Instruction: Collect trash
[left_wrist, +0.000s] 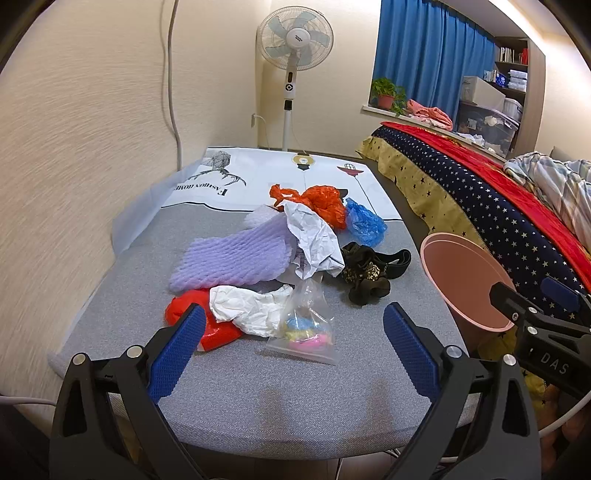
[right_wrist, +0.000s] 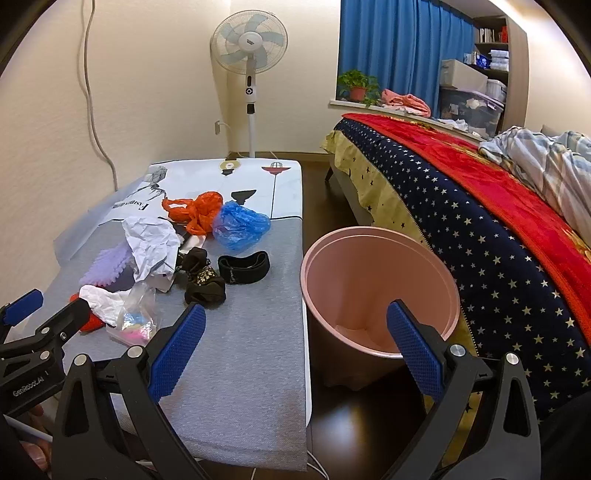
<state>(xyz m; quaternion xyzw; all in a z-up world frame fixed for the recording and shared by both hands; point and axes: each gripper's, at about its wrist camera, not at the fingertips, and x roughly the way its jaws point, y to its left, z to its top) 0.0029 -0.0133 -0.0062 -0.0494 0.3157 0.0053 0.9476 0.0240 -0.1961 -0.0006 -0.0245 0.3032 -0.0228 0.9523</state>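
Left gripper (left_wrist: 293, 345) hangs over the near end of the grey-covered table (left_wrist: 258, 402), jaws spread wide, nothing between the blue pads. Just ahead of it lies a clear zip bag (left_wrist: 304, 325) with blue, yellow and pink bits inside. Touching the bag's left side: a crumpled white plastic piece (left_wrist: 247, 308), lying over a red plastic bag (left_wrist: 184, 314).

Behind these, a lilac foam net sleeve (left_wrist: 232, 258), partly covered by crumpled white paper (left_wrist: 314, 240). Farther back an orange plastic bag (left_wrist: 317, 203) and, just beside it to the right, a blue plastic bag (left_wrist: 364, 223). Right of the paper — a dark bundle of fabric with gold flecks (left_wrist: 364, 277) and a black band (left_wrist: 395, 258).

Right gripper (right_wrist: 295, 334) is held over the gap between the table edge and the pink bin (right_wrist: 369, 251), jaws wide as well and empty. The bin stands on the dark floor (right_wrist: 351, 424), between the table and a bed with a star-print navy cover (right_wrist: 480, 258). Something pale lies at the bin's bottom; cannot tell what.

Far end of the table carries a white printed cloth (right_wrist: 207, 177). A pedestal fan (right_wrist: 249, 40) stands by the wall beyond, blue curtains (right_wrist: 399, 48) to its right.
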